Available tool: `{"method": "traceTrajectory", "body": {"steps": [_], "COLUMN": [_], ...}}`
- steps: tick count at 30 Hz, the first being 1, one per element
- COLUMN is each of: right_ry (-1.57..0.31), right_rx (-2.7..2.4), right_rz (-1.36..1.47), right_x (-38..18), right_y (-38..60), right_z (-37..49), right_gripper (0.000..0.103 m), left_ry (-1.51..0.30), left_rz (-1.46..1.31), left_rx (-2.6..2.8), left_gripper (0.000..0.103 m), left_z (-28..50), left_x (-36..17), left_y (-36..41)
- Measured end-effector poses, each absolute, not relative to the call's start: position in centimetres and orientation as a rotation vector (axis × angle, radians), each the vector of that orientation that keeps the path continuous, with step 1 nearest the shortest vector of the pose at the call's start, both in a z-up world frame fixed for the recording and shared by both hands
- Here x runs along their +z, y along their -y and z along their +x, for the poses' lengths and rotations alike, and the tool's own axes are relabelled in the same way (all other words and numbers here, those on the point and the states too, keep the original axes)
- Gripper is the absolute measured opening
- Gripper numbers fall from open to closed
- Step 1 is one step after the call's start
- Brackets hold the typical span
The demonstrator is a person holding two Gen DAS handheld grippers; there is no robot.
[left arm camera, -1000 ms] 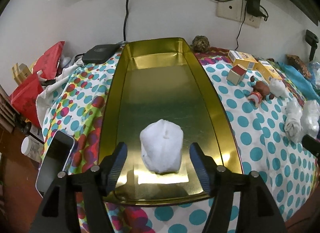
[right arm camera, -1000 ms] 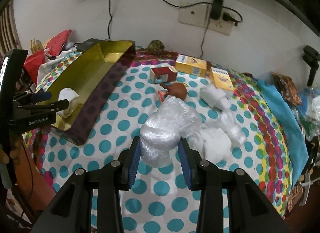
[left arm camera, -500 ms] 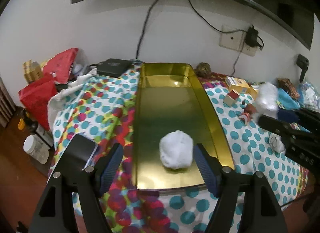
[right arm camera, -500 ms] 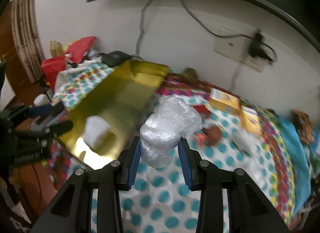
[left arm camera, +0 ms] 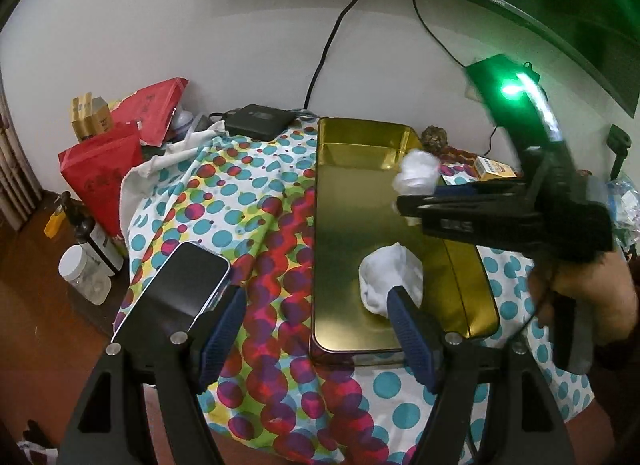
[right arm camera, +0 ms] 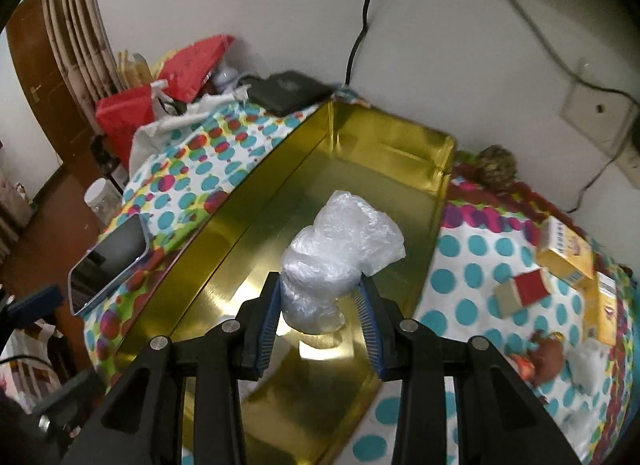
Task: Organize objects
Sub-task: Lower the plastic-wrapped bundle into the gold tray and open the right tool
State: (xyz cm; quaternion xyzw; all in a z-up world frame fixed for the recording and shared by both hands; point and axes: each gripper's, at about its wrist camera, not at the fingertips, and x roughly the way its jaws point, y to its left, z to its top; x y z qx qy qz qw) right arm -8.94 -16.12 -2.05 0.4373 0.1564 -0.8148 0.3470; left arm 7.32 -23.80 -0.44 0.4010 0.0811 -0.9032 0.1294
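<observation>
So the right gripper point(right arm camera: 318, 315) is clamped on a crumpled clear plastic bag point(right arm camera: 340, 257), both blue pads squeezing its lower part, and it's held up over the gold tray point(right arm camera: 400, 145), roughly above the tray's middle. From the left cam you can see the same bag point(left arm camera: 416, 175) poking out past the right gripper point(left arm camera: 404, 205), w/ the person's hand point(left arm camera: 584, 297) wrapped round the handle, off the tray's right edge.

Left gripper point(left arm camera: 316, 329) has its fingers spread wide apart w/ nothing between them, sitting off the tray's near end, more toward its left corner.

White wad point(left arm camera: 390, 279) (sock or cloth, can't tell) lies inside the tray point(left arm camera: 332, 305) near the front end, right finger partly covering it.

Other stuff relative to the tray:
- phone point(left arm camera: 176, 289) face up, left of it near the front corner, on the dotted cloth point(left arm camera: 256, 201)
- black box point(left arm camera: 258, 125) just past the far left corner
- red bags point(left arm camera: 104, 177) further left
- yellow boxes point(right arm camera: 568, 253) and a small red/tan box point(right arm camera: 520, 293) off to the right
- brown toy point(right arm camera: 548, 357) right of the near end, blurry
- brownish ball point(right arm camera: 496, 165) by the far right corner
</observation>
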Motion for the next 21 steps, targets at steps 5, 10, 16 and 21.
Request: {"method": "traceTrajectory", "body": {"steps": [5, 10, 16, 21], "right_ry": [-0.425, -0.425, -0.453, -0.444], "right_rx": [-2.089, -2.079, -2.091, -2.136], "right_rz": [1.170, 1.192, 1.183, 1.123], "right_x": [-3.4, -4.1, -4.2, -2.8], "right_y": [17.8, 18.6, 18.8, 17.6], "right_z": [-9.9, -10.5, -10.4, -9.6], "right_gripper": [0.035, 0.035, 0.057, 0.071], "left_ry": [-0.240, -0.253, -0.254, -0.245], "left_rz": [1.187, 1.206, 1.216, 1.207], "left_rx": [-2.618, -2.612, -2.610, -2.623], "left_gripper": [0.075, 0.075, 0.075, 0.075], "left_z": [6.9, 6.5, 6.4, 6.3], "left_x": [-1.0, -1.5, -1.6, -1.2], "left_y": [23.9, 23.9, 23.7, 23.1]}}
